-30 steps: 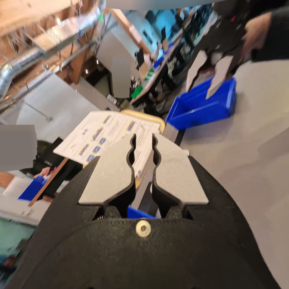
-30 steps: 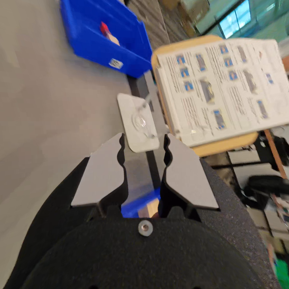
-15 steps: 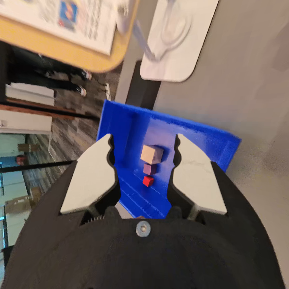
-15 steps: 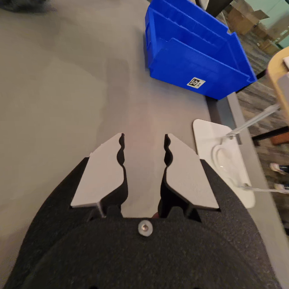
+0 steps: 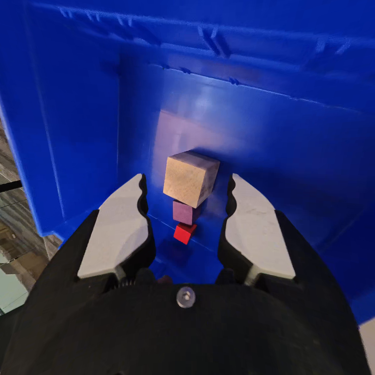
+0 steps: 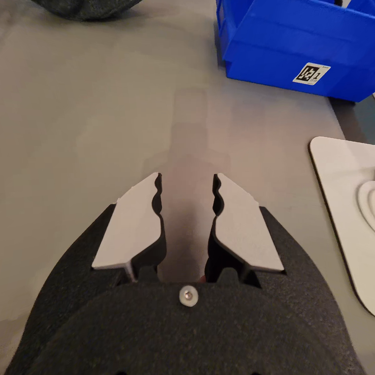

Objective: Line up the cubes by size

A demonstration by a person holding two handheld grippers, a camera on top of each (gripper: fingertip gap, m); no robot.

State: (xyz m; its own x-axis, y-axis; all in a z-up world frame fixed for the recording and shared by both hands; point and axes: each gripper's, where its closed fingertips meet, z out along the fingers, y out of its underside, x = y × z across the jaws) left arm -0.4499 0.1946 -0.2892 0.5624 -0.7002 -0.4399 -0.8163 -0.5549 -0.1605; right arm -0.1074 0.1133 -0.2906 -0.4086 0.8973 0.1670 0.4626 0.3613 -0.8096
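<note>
Through the left wrist view I looked straight into the blue plastic bin [image 5: 81, 121], where the three cubes sat in a row on its floor. The large pale wooden cube [image 5: 187, 178] lay farthest from me, close against the far wall. The mid-sized purple cube [image 5: 182, 213] came next, with the wooden cube's lower corner overlapping its top edge from my angle; I could not tell whether the two touched. The small red cube [image 5: 183, 233] sat nearest, just below the purple one. The left gripper [image 5: 186, 176] hung with its jaws spread wide, and its grey fingers [image 5: 121, 223] stood on either side of the row. Blue bin floor showed between each pad and the cubes, so nothing was gripped.

Through the right wrist view I saw the right gripper [image 6: 187, 175] over the bare grey tabletop [image 6: 81, 121], its jaws partly apart and only table surface between them. The blue bin [image 6: 274, 50] stood ahead and to the right, bearing a white sticker with a black square code [image 6: 311, 74] on its outer wall. A white rounded flat board [image 6: 334, 182] lay at the right edge, and a dark rounded thing [image 6: 85, 10] showed at the top left; I could not tell what it was.
</note>
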